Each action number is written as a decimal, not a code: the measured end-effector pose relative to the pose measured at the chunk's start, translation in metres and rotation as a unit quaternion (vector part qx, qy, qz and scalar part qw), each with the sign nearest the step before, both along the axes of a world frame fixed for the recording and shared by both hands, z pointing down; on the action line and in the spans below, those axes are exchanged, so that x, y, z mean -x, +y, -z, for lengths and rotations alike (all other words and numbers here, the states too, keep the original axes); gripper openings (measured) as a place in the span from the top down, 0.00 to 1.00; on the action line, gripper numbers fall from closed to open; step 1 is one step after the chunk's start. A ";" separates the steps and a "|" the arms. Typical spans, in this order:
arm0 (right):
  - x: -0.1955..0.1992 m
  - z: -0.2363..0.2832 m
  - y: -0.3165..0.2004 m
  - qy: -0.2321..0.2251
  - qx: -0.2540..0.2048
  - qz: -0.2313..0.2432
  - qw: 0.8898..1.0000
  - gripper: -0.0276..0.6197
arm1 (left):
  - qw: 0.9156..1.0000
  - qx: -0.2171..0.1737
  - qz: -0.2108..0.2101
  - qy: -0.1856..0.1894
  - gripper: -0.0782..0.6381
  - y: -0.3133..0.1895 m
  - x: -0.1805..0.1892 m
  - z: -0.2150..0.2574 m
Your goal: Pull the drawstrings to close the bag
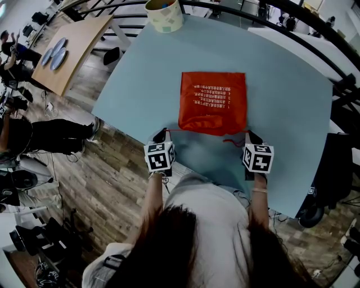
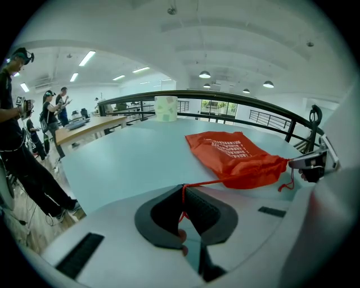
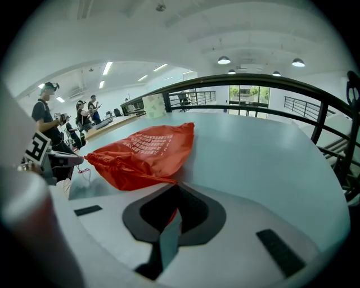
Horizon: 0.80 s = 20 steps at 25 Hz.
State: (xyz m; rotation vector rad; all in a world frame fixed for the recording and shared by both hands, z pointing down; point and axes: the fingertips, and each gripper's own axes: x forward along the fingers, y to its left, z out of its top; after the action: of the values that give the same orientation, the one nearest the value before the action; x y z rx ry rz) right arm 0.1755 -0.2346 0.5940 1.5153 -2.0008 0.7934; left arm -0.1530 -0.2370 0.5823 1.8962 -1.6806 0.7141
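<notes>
nearest, the left gripper (image 2: 185, 209) is clenched on a red cord (image 2: 215, 182). the right gripper (image 3: 171, 226) grips the other cord (image 3: 173, 217), only a red sliver showing. beyond, the bag (image 1: 212, 103) lies mid-table (image 1: 140, 79), near mouth bunched. far left, a cup (image 1: 164, 14) is cut off.

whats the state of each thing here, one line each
red bag, flat on table, mouth gathered
left gripper, shut on left drawstring, cord taut
right gripper, shut on right drawstring
cup, upright at far table edge

The left claw (image 2: 183, 205) grips a drawstring (image 2: 208, 182) from the orange bag (image 2: 236, 157).
</notes>
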 end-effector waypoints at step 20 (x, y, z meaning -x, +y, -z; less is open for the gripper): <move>-0.029 -0.003 0.003 -0.046 0.011 -0.056 0.997 0.92 | 0.999 0.006 0.029 0.017 0.87 0.005 0.014 -0.001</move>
State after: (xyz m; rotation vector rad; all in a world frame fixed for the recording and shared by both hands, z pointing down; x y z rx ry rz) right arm 0.2042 -0.2313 0.5968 1.6181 -1.9784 0.9423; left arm -0.1666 -0.2320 0.5832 1.8330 -1.6994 0.6654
